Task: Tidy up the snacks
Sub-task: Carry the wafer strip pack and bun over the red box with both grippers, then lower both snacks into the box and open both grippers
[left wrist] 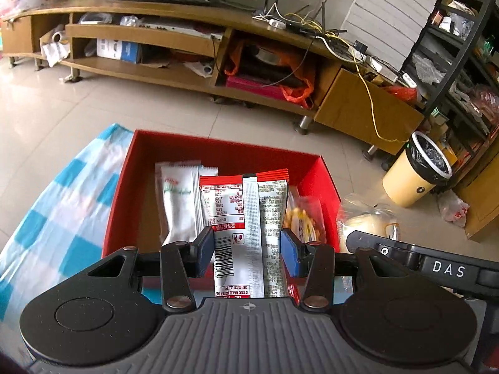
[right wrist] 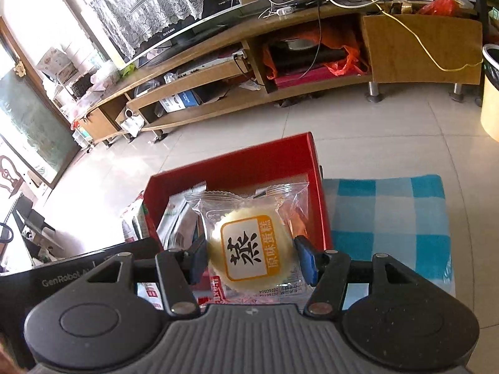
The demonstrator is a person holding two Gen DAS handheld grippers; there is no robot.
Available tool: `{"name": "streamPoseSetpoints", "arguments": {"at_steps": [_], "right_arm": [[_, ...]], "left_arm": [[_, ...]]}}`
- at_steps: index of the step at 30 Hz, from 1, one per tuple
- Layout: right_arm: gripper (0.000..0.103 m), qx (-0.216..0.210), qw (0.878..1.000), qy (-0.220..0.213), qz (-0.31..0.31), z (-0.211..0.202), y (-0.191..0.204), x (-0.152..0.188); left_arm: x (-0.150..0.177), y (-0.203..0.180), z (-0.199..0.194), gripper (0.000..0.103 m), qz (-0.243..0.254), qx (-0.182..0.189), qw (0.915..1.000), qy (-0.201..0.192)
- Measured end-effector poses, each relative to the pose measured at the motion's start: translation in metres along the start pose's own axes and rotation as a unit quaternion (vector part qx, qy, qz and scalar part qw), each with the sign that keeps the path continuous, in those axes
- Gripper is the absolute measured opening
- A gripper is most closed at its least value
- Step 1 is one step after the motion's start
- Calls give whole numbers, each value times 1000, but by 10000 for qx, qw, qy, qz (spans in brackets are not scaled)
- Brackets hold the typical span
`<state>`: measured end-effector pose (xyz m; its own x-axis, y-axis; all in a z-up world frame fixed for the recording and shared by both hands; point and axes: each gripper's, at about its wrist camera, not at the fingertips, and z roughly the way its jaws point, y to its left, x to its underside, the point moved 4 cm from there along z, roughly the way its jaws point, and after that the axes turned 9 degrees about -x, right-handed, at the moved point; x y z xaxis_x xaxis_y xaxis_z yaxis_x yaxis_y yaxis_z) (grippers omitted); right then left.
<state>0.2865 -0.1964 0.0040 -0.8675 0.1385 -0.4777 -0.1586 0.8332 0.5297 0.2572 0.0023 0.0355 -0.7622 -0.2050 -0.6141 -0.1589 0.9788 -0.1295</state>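
Pinching a red-and-white snack packet above the red box, the left gripper hovers; the right gripper clamps a wrapped cake over the box's right edge, checked cloth alongside.

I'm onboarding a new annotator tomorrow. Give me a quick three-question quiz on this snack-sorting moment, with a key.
1. True or false: the left tool is shut on a red and white snack packet.
2. What does the right tool hold? A) a round cake in a clear wrapper B) a drink can C) nothing
3. Fill in: both tools hold their items over or near the ___ box, which stands on a blue checked cloth.

Key: 1 true; 2 A, the wrapped cake; 3 red. A white sachet already lies in the box.
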Motion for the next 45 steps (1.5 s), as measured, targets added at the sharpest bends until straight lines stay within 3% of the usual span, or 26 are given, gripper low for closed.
{"name": "streamPoseSetpoints", "arguments": {"at_steps": [10, 29, 45], "right_arm": [[58, 65, 9998, 36, 203, 36, -17, -24], [58, 412, 9989, 164, 122, 69, -23, -30], [63, 533, 9985, 93, -33, 59, -14, -28]], "left_arm": [[-31, -1, 28, 54, -114, -65, 9999, -55], [-38, 6, 54, 52, -119, -356, 9993, 72], [-34, 8, 39, 70, -139, -380, 9992, -53]]}}
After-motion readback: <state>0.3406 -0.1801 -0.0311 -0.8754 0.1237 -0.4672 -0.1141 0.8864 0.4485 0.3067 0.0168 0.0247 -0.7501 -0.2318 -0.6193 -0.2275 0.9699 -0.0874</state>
